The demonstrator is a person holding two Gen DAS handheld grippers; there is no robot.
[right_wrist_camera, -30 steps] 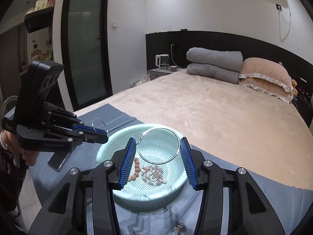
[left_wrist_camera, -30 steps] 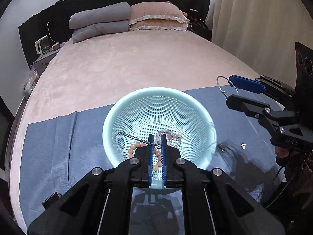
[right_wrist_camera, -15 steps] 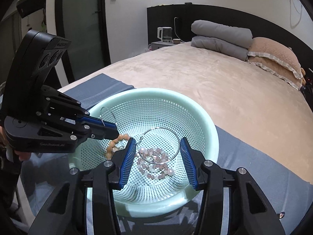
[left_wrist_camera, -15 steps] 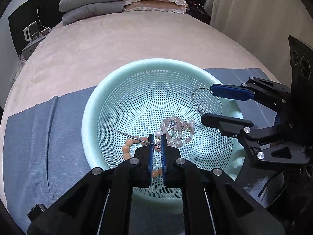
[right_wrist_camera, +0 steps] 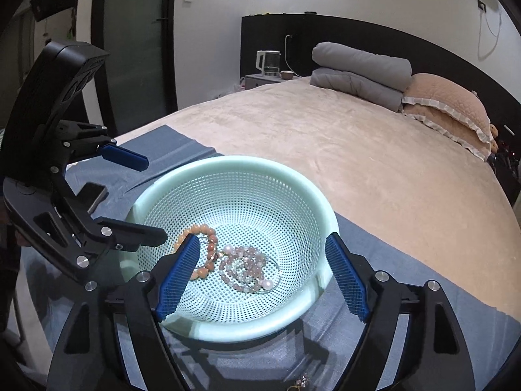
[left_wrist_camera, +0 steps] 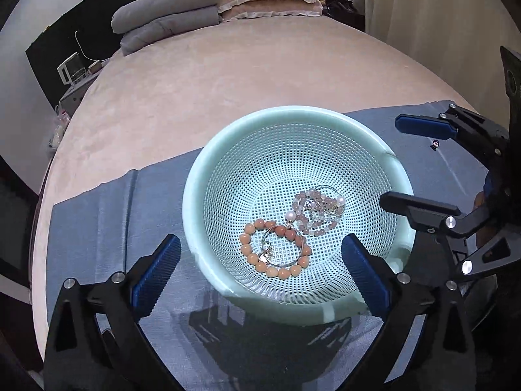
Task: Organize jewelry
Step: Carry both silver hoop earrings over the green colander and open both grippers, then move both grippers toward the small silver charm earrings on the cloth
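basket rim (left_wrist_camera: 293,110), jaws opening, empty, above it

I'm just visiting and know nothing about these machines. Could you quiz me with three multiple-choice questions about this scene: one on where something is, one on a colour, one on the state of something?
1. Where does the peach bead bracelet lie?
A. on a pillow
B. in the basket
C. on the blue cloth

2. What colour is the basket?
A. pale green
B. red
C. black

3. How is the left gripper?
A. clamped on a bracelet
B. clamped on the basket rim
C. empty, jaws apart

Answers: 1 B, it rests on the mesh floor beside the pale pink bead bracelet. 2 A, rim and mesh are mint green. 3 C, its jaws are opening with nothing gripped.
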